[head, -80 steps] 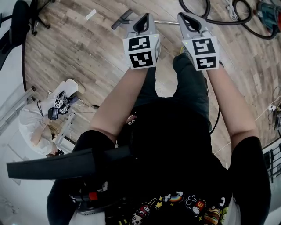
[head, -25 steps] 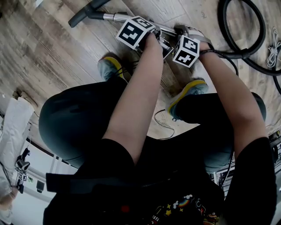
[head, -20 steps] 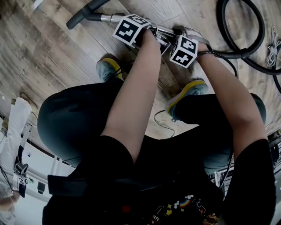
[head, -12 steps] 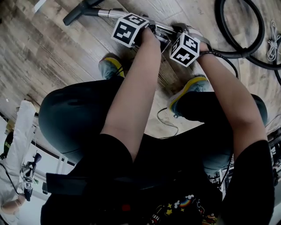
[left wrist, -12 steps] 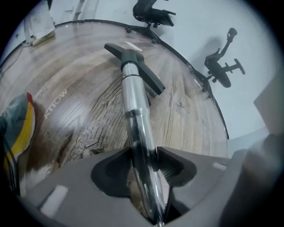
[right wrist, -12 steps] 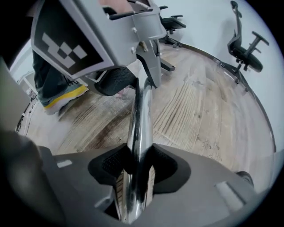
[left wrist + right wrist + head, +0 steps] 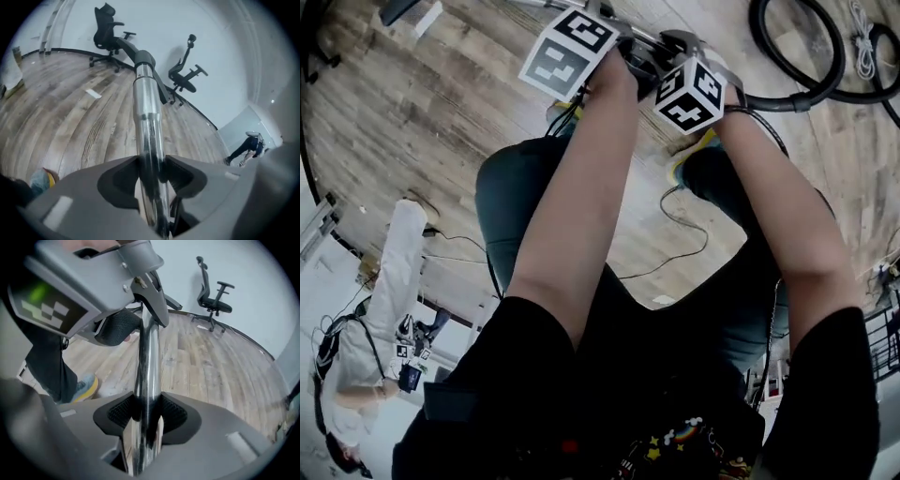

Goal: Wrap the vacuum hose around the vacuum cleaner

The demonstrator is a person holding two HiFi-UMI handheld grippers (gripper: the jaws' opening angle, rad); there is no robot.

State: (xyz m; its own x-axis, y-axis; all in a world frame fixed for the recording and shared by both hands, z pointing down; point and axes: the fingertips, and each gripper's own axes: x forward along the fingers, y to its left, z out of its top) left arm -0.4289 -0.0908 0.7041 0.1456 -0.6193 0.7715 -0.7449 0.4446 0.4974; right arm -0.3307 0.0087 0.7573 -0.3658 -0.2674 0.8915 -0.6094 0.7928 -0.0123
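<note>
- Hose (image 7: 780, 101): black, leaving the near end of the metal tube (image 7: 148, 112) to the right, then lying in loops on the wooden floor (image 7: 441, 131), toward its far right side in the head view.
- Tube, long axis: straight through both sets of jaws and away from the person, ending at a black collar (image 7: 144, 60). Appears lifted clear of the floor.
- Right tongs (image 7: 147, 411): clenched on the tube, pads pressed to both sides, jaws having just closed in. Positioned at the hose end, so nearer the hose.
- Left tongs (image 7: 151, 164): clenched on the same tube, further along toward the collar, just beyond the right tongs.
- Vacuum cleaner body: in no view; direction from the tongs cannot be told.
- Coming move, as judged: depends on the hose trailing behind and to the right. Lead with the right hand and steady the far end with the left.
</note>
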